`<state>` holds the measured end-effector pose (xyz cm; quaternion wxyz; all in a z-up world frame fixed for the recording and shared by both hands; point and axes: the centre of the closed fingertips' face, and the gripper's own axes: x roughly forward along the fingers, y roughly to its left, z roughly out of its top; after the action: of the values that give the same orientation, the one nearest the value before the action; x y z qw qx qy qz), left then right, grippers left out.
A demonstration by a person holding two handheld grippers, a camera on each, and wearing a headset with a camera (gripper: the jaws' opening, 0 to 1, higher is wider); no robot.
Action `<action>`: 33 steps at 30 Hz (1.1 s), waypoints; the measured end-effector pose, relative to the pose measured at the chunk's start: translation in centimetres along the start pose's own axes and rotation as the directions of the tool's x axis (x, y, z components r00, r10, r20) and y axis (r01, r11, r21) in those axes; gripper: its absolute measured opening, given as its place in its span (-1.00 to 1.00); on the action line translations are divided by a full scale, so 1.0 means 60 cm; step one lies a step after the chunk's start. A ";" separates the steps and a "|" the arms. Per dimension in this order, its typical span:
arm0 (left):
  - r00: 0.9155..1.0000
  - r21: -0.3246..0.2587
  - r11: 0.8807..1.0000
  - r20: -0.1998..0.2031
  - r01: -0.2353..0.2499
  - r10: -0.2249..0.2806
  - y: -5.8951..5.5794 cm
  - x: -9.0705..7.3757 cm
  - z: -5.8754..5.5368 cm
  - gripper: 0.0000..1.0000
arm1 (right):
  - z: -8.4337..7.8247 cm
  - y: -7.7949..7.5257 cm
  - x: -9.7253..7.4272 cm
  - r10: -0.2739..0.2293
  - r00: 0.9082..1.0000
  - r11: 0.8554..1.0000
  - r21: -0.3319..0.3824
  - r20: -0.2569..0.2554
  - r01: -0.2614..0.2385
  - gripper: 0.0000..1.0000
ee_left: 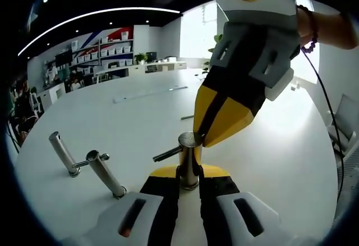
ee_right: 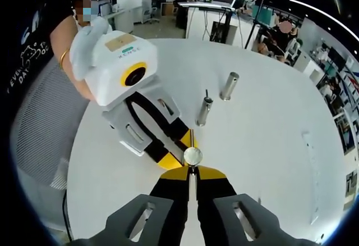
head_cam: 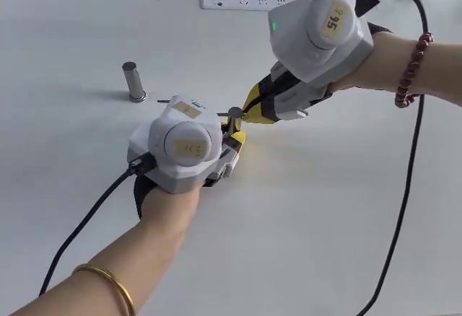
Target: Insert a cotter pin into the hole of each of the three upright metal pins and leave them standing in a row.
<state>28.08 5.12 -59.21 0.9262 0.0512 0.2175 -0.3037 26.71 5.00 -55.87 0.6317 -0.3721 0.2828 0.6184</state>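
The white surface [head_cam: 303, 244] carries a white power strip [head_cam: 249, 1] at its far edge, an upright metal pin [head_cam: 133, 81] at the left, a second pin [ee_left: 105, 174] just beside it, and a black cable [head_cam: 413, 164] trailing down its right side.

We wear a thin gold bangle [head_cam: 108, 280] on the left wrist, a dark red bead bracelet [head_cam: 411, 67] on the right, and a black shirt [ee_right: 25, 44] with white lettering. Our left gripper [head_cam: 235, 140] has a rounded white shell, a round tan label [head_cam: 191, 146], a black hand strap [head_cam: 144, 186] and a black cable [head_cam: 86, 218]. Our right gripper [head_cam: 249, 112] matches it, with a label numbered 95 [head_cam: 334, 22], a small green light [head_cam: 273, 25] and a second cable [head_cam: 413, 150]. Both have black jaws tipped yellow.
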 end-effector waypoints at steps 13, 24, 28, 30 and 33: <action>1.000 -0.002 1.000 -0.002 -0.003 0.003 0.000 0.000 -0.001 -0.78 | 0.013 0.003 0.001 -0.002 0.999 0.999 0.040 0.039 0.000 -0.82; 1.000 -0.001 1.000 -0.001 -0.001 0.001 0.000 0.000 -0.001 -0.78 | 0.021 0.002 0.017 0.003 0.998 0.998 0.059 0.068 -0.007 -0.82; 1.000 0.000 1.000 -0.004 0.000 0.000 0.000 0.000 0.000 -0.78 | 0.023 0.000 0.016 0.009 0.997 0.998 0.055 0.074 -0.013 -0.83; 1.000 -0.001 1.000 -0.006 -0.001 0.001 0.000 0.000 0.000 -0.78 | 0.024 0.001 0.016 0.010 0.997 0.998 0.064 0.081 -0.016 -0.84; 1.000 -0.022 1.000 -0.005 0.008 -0.008 0.002 -0.001 0.001 -0.78 | 0.026 0.002 0.015 0.014 0.995 0.996 0.083 0.103 -0.023 -0.85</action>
<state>28.13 5.24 -59.16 0.9250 0.0409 0.2234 -0.3047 26.52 6.81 -55.75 0.6546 -0.3104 0.2795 0.6301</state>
